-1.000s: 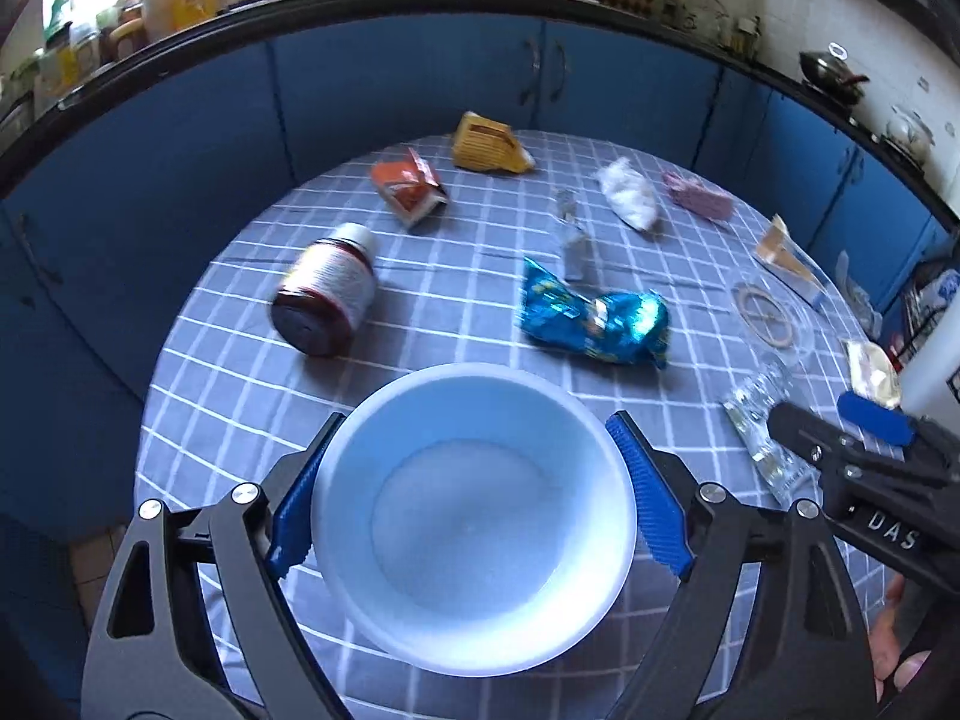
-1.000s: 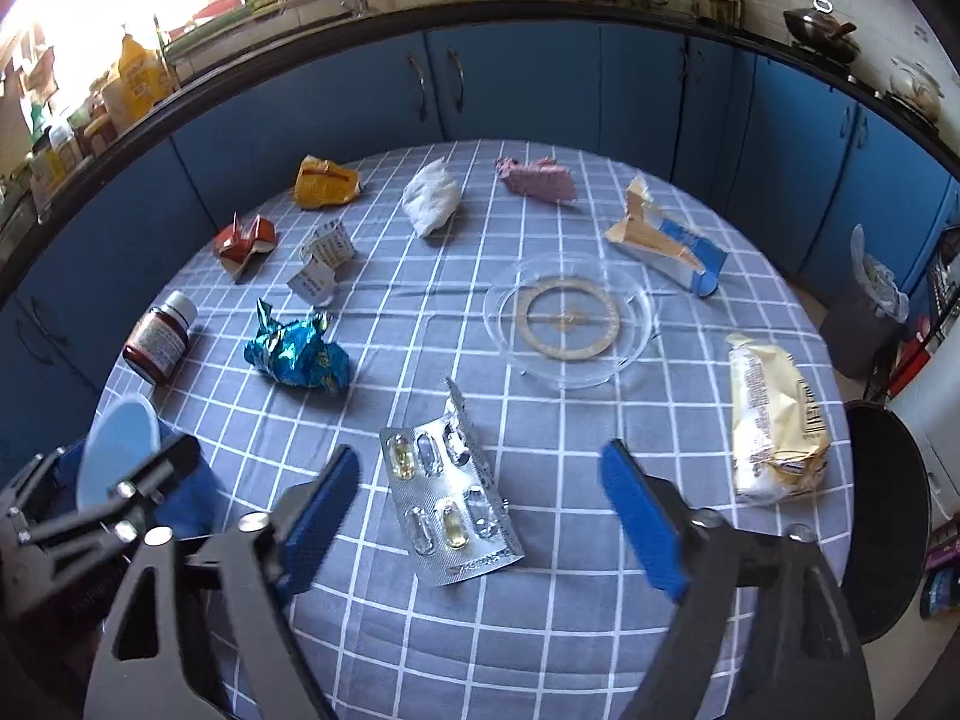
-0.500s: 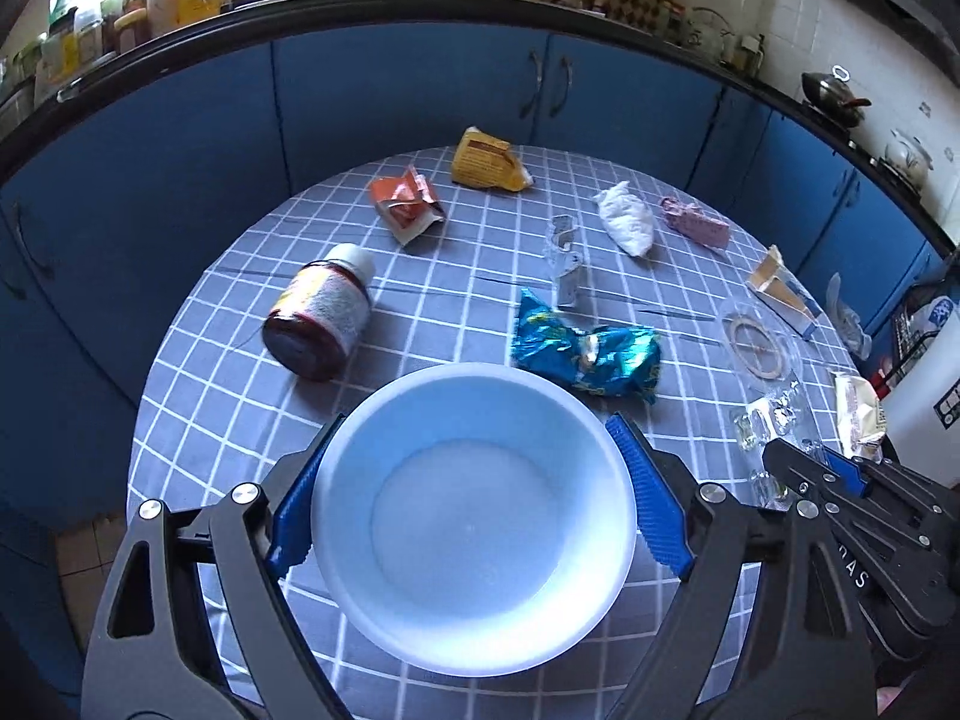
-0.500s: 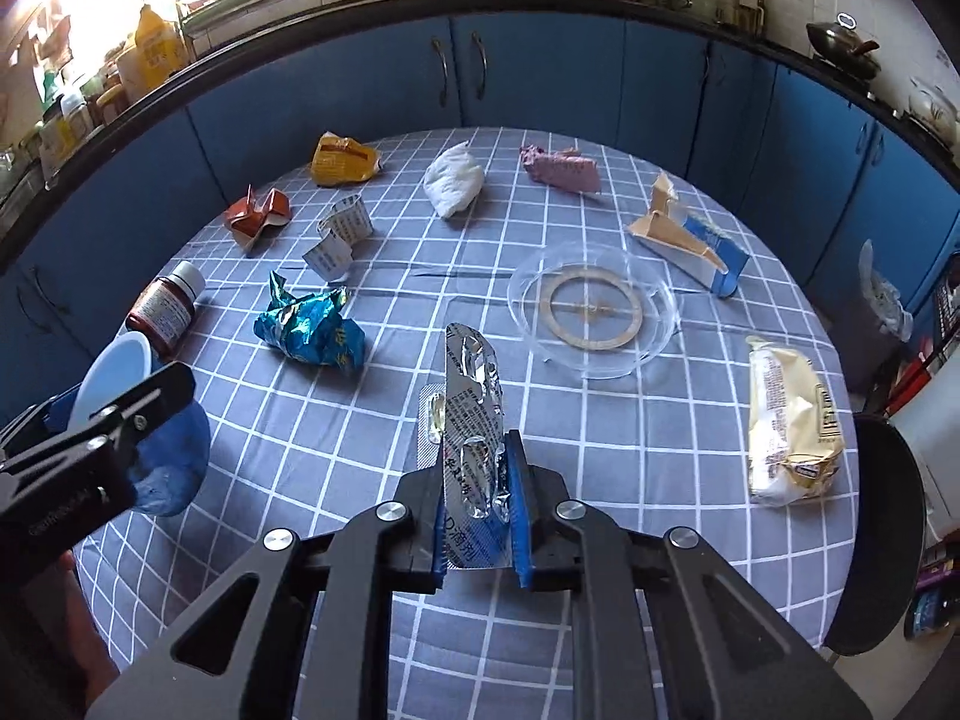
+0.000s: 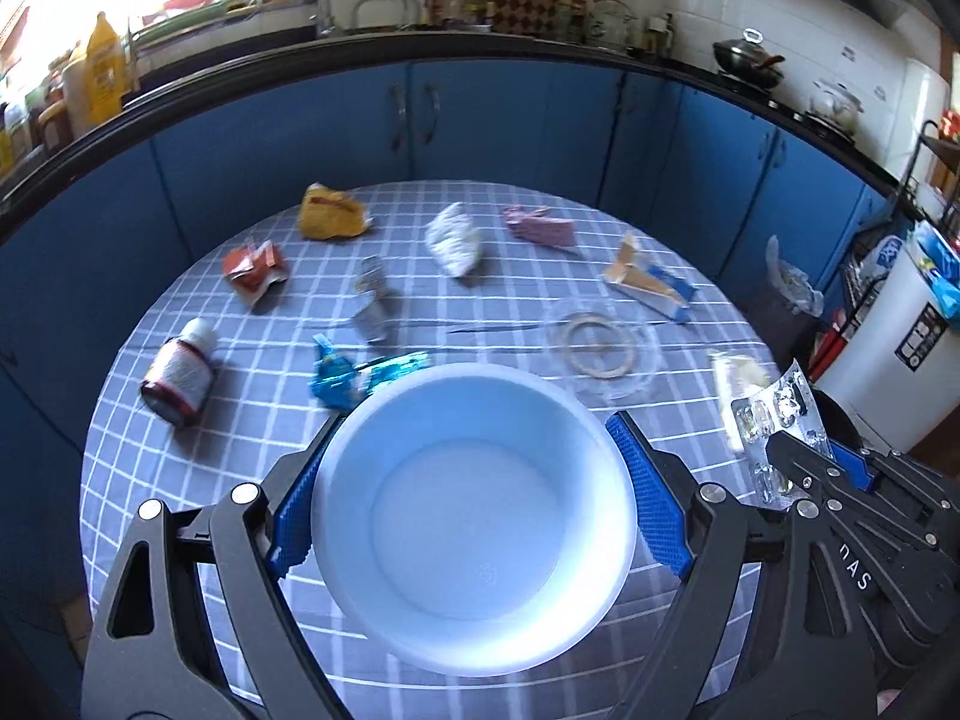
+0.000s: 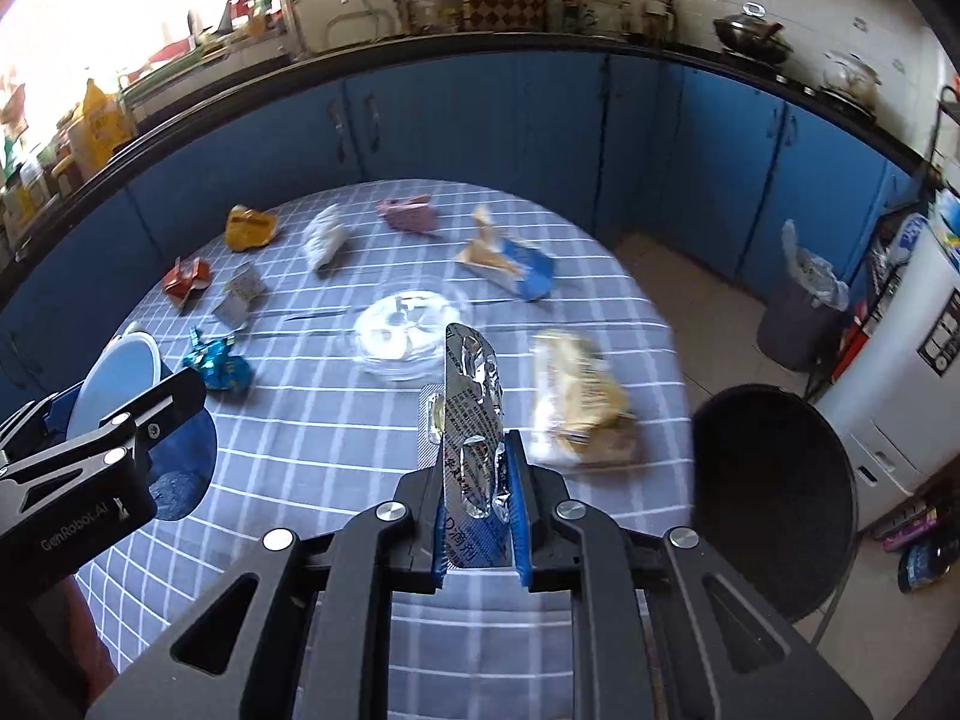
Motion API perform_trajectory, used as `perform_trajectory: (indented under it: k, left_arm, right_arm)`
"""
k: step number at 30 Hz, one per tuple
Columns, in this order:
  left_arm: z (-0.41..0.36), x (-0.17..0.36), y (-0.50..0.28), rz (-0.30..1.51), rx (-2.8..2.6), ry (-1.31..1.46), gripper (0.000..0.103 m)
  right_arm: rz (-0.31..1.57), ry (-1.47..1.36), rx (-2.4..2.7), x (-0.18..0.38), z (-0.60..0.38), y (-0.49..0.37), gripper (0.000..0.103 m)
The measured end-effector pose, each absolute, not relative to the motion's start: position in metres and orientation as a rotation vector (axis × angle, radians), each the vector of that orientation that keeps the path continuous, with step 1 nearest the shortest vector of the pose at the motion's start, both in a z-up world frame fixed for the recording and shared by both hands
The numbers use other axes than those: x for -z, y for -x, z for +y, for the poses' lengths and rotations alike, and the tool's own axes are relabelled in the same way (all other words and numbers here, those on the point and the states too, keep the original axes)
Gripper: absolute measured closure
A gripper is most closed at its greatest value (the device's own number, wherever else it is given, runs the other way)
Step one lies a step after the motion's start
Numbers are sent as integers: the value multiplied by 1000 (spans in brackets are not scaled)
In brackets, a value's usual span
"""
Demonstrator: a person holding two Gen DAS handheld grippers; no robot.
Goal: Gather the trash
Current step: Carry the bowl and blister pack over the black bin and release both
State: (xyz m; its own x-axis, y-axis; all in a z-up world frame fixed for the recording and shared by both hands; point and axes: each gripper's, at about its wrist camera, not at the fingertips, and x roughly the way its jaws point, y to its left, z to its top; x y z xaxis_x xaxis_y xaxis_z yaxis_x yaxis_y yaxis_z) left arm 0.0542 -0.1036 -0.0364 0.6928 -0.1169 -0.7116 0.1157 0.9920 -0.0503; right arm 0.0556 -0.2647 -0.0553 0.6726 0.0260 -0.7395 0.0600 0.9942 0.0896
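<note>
My left gripper [image 5: 471, 462] holds a white bowl [image 5: 474, 516] by its rim between the blue pads, above the near edge of the checked round table [image 5: 480, 300]. My right gripper [image 6: 477, 480] is shut on a silver pill blister pack [image 6: 474, 384], which stands upright above the table. That pack [image 5: 774, 414] also shows at the right edge of the left wrist view. On the cloth lie a blue foil wrapper [image 5: 360, 375], a brown pill bottle [image 5: 177, 375], a yellow packet [image 6: 579, 402], a torn carton [image 5: 648, 282] and several crumpled wrappers.
A clear plastic dish [image 5: 600, 345] sits right of centre on the table. Blue cabinets ring the far side. A grey bin with a bag [image 6: 804, 300] stands on the floor at the right, beside a black chair [image 6: 774, 498] and a white appliance [image 6: 924, 372].
The right gripper shut on the blister pack and lifted it off the cloth. Both grippers drew back and rose, so more of the table shows. The left still holds the bowl.
</note>
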Motion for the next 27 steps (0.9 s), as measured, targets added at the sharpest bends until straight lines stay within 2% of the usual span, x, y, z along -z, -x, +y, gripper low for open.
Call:
perform_trajectory:
  k: [15,27]
  left_arm:
    - [-260,23,-62,756,308,-135,19]
    - [-354,30,-74,766,428,-202,19]
  right_arm:
    - [806,-242,169,63,-387,-35,87]
    - [825,-343,241,88,-466,-41,86]
